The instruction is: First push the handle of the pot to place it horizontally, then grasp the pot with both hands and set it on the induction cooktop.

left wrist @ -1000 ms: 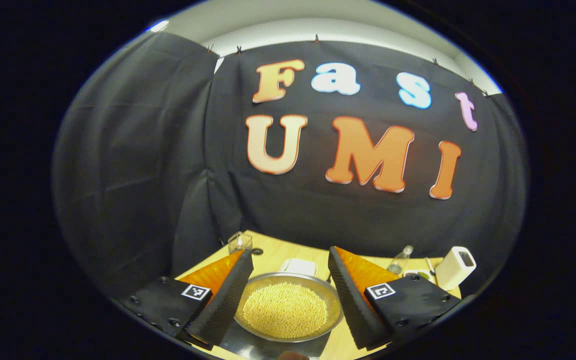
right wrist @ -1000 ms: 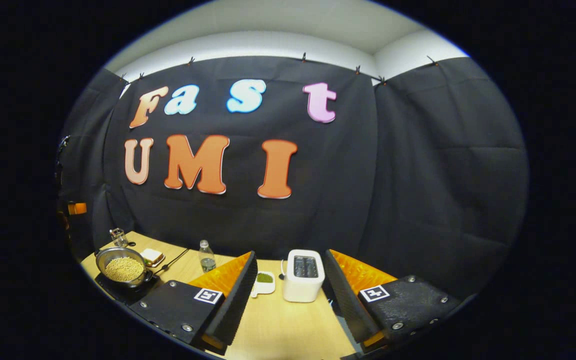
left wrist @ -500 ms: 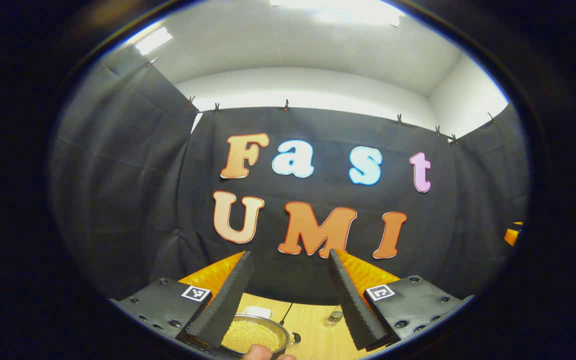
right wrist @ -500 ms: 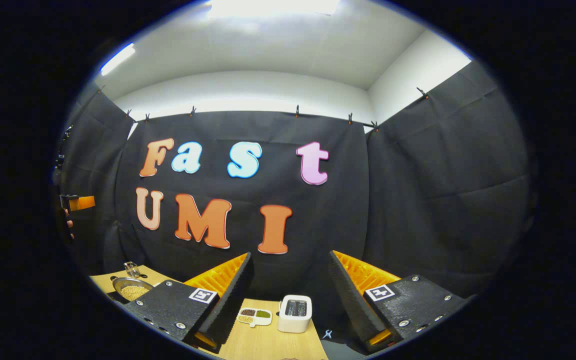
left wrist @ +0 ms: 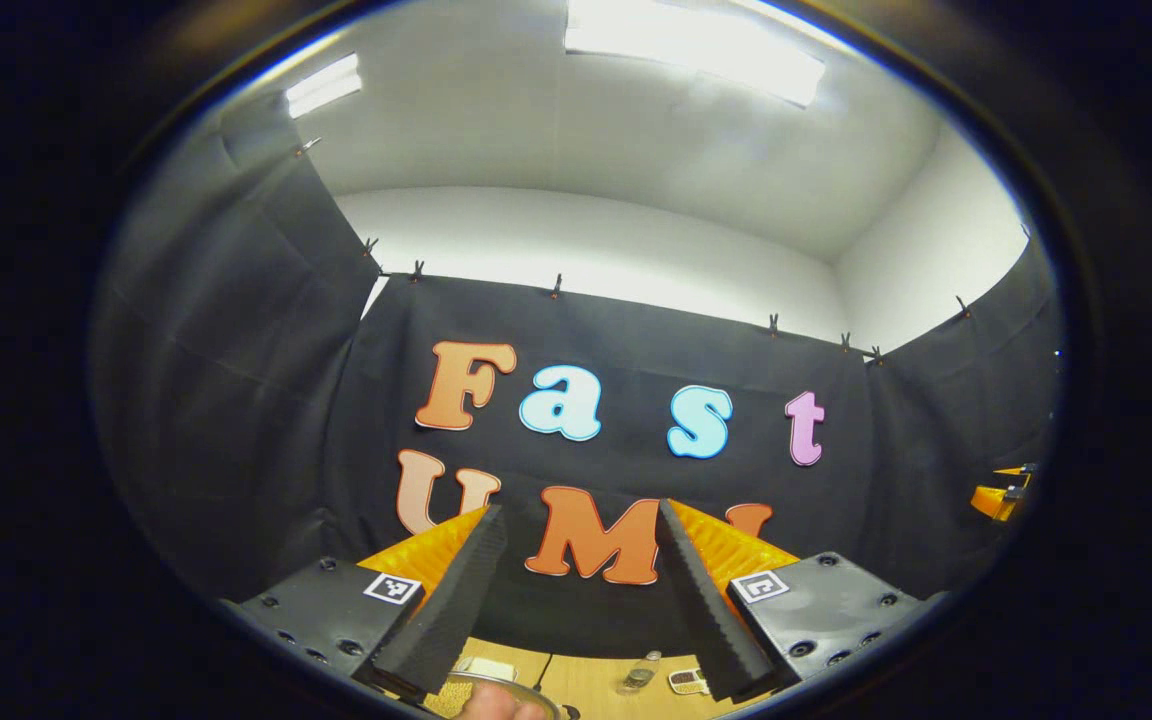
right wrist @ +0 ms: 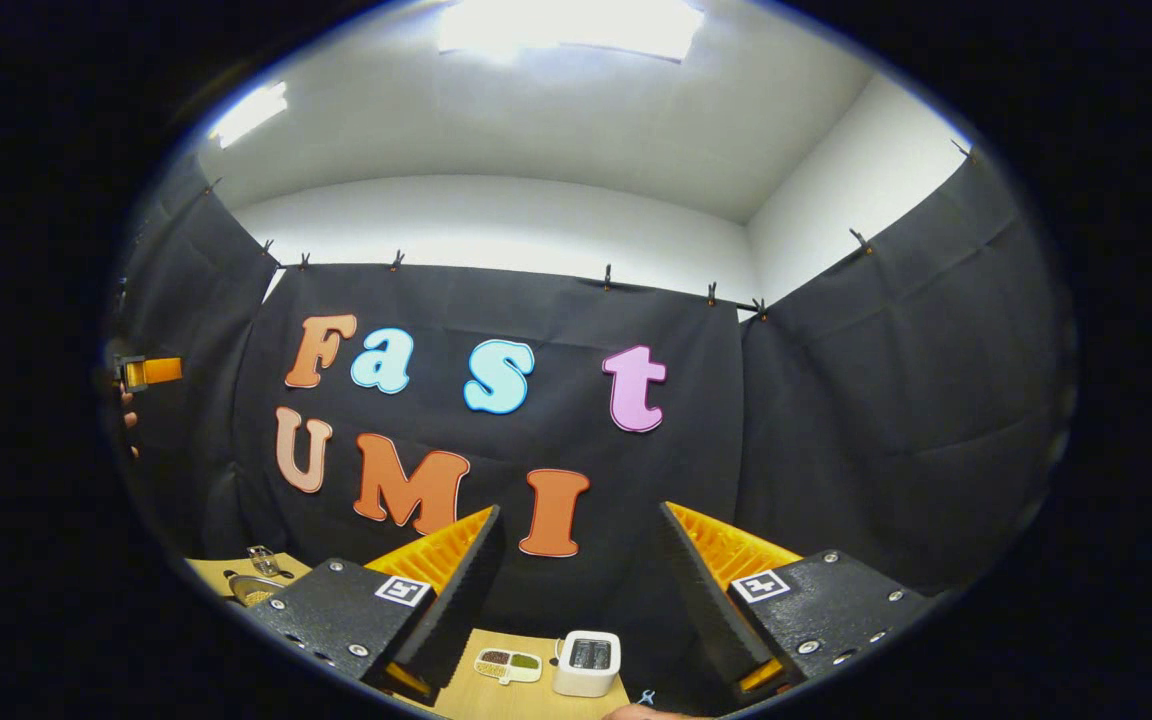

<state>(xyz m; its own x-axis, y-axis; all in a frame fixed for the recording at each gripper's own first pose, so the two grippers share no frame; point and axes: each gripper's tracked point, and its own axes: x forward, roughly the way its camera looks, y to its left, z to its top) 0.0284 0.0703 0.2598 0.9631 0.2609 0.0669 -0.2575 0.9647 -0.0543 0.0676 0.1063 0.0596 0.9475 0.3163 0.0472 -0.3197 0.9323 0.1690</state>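
Observation:
In the right gripper view, the steel pot [right wrist: 252, 590] filled with pale beans sits low at the far left on the wooden table [right wrist: 456, 700], its base hidden behind my right gripper's body. My right gripper [right wrist: 576, 590] is open, holds nothing, and points at the booth wall above the table. My left gripper [left wrist: 576, 600] is open too, tilted upward, with nothing between its fingers. A sliver of the pot's rim [left wrist: 506, 684] peeks out at the bottom of the left gripper view, beside a person's fingertip [left wrist: 486, 704]. The left gripper [right wrist: 151, 372] also appears at the far left, held up by a hand.
A white toaster [right wrist: 586, 662] and a small divided dish [right wrist: 508, 664] stand on the table under the right gripper. A glass [right wrist: 261, 560] stands behind the pot. A clear bottle [left wrist: 639, 675] lies low in the left gripper view. The right gripper [left wrist: 1001, 495] shows at the far right.
Both grippers have lifted and tilted upward, away from the table. The pot, toaster and dishes have sunk to the bottom of both views, and more ceiling shows. Both grippers stay open.

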